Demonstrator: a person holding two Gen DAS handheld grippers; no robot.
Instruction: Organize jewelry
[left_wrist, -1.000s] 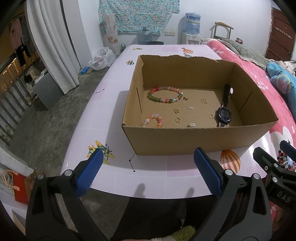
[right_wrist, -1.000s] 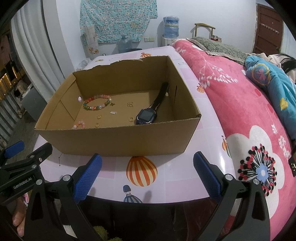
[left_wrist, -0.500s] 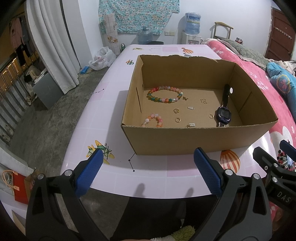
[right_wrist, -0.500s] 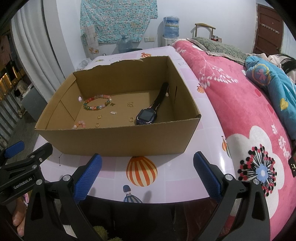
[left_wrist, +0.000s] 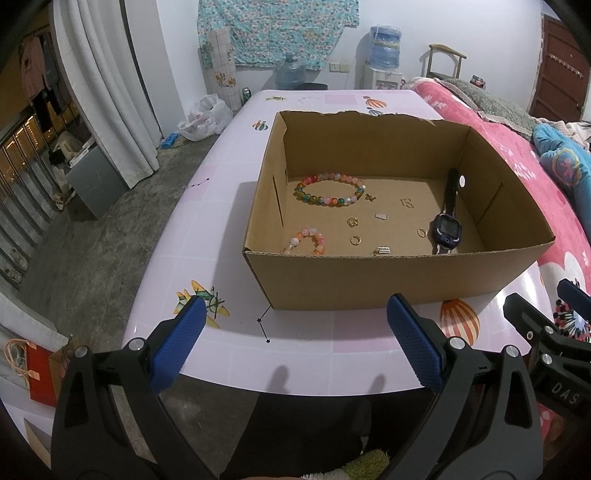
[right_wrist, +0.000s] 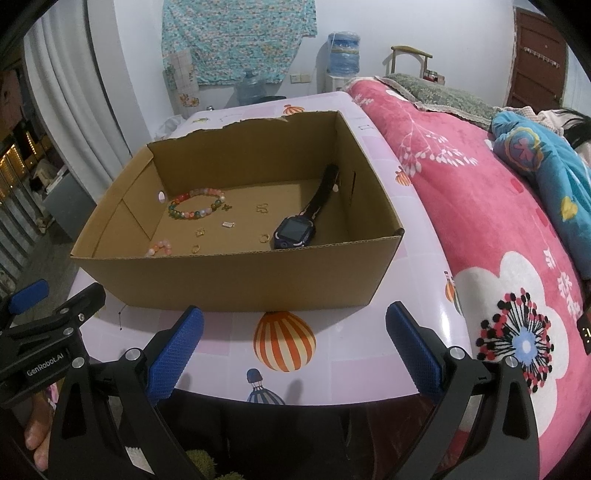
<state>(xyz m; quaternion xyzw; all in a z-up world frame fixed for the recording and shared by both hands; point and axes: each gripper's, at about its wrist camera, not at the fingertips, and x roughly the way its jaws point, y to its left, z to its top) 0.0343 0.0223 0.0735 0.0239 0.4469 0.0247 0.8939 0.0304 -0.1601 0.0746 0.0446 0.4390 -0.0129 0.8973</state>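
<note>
An open cardboard box (left_wrist: 399, 277) (right_wrist: 236, 277) stands on the pale pink table (left_wrist: 207, 206). Inside lie a large multicoloured bead bracelet (left_wrist: 330, 190) (right_wrist: 195, 204), a small pink bead bracelet (left_wrist: 305, 240) (right_wrist: 159, 247), a dark blue watch (left_wrist: 446, 232) (right_wrist: 295, 232) and several small gold and silver earrings and charms (left_wrist: 352, 221) (right_wrist: 199, 232). My left gripper (left_wrist: 295, 332) is open and empty, above the table's near edge in front of the box. My right gripper (right_wrist: 295, 332) is open and empty, beside it to the right.
A bed with a pink flowered blanket (right_wrist: 517, 240) runs along the table's right side. Concrete floor (left_wrist: 74, 258) drops off on the left, with white curtains (left_wrist: 107, 85) and a grey cabinet (left_wrist: 92, 181). Water bottles (left_wrist: 384, 44) stand at the far wall.
</note>
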